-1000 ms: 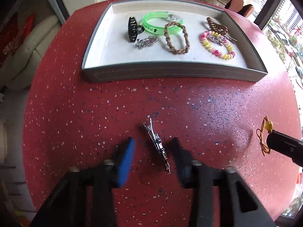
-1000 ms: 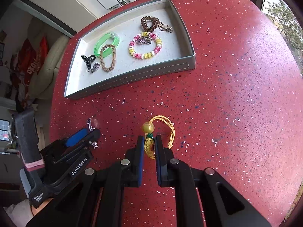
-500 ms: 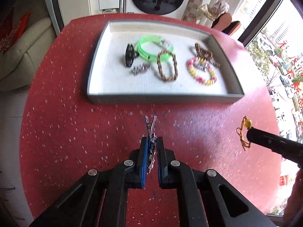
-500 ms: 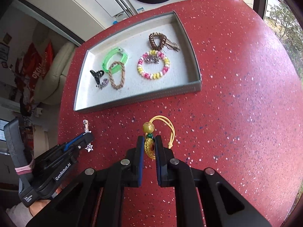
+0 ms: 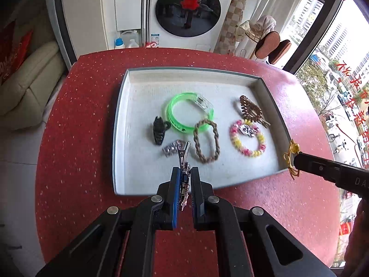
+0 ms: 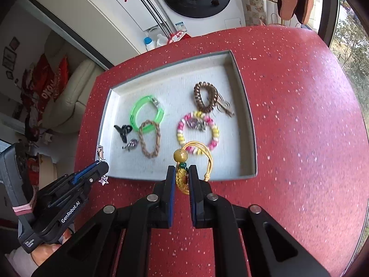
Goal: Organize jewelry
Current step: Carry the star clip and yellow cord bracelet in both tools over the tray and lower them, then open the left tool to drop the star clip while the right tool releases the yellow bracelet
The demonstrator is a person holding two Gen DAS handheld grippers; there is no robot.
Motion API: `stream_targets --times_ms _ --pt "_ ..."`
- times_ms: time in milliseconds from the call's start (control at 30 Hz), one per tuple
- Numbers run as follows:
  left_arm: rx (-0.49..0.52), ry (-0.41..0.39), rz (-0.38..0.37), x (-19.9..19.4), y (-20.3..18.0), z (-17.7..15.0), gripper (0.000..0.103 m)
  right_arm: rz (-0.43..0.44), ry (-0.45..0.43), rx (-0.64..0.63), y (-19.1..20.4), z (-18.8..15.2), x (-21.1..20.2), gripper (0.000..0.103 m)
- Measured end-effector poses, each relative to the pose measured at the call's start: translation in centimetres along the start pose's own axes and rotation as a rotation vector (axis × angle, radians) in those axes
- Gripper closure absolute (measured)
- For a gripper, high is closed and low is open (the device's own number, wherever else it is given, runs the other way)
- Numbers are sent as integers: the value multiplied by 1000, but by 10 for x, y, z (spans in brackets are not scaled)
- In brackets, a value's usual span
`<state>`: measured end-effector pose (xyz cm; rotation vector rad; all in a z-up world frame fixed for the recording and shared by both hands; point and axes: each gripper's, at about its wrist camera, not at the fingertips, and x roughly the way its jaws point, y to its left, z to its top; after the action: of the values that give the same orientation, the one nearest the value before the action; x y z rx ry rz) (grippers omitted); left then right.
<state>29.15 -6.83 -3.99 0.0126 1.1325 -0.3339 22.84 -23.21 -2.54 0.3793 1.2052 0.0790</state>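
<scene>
Jaws on our left gripper are pinched nearly closed on a silver clip, held over the tray's near edge. Our right gripper clamps a yellow cord charm, jaws a narrow gap apart, also at the tray's near rim.

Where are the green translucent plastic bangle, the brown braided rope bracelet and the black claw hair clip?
green translucent plastic bangle (image 5: 171,113), left wrist view, left side of band
brown braided rope bracelet (image 5: 196,142), left wrist view, left strand
black claw hair clip (image 5: 159,132), left wrist view, body centre
</scene>
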Motion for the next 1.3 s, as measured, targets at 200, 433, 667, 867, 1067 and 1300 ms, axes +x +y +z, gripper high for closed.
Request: stream_targets --times_ms 200,433,667,867,1067,1300 --pt "5 27 18 18 6 11 77 -20 18 -22 -1 18 20 91" --pt "-3 52 38 39 7 17 77 -45 44 -21 -11 30 43 91" --pt "4 77 60 57 6 20 77 -67 71 -21 -20 34 61 91" --pt "17 98 76 67 2 17 77 -78 97 -12 -26 33 74 91" --pt "47 103 93 71 -4 15 77 -80 96 -25 -25 35 75 91" --pt "52 105 108 72 -7 15 77 -75 103 -21 -24 35 75 91"
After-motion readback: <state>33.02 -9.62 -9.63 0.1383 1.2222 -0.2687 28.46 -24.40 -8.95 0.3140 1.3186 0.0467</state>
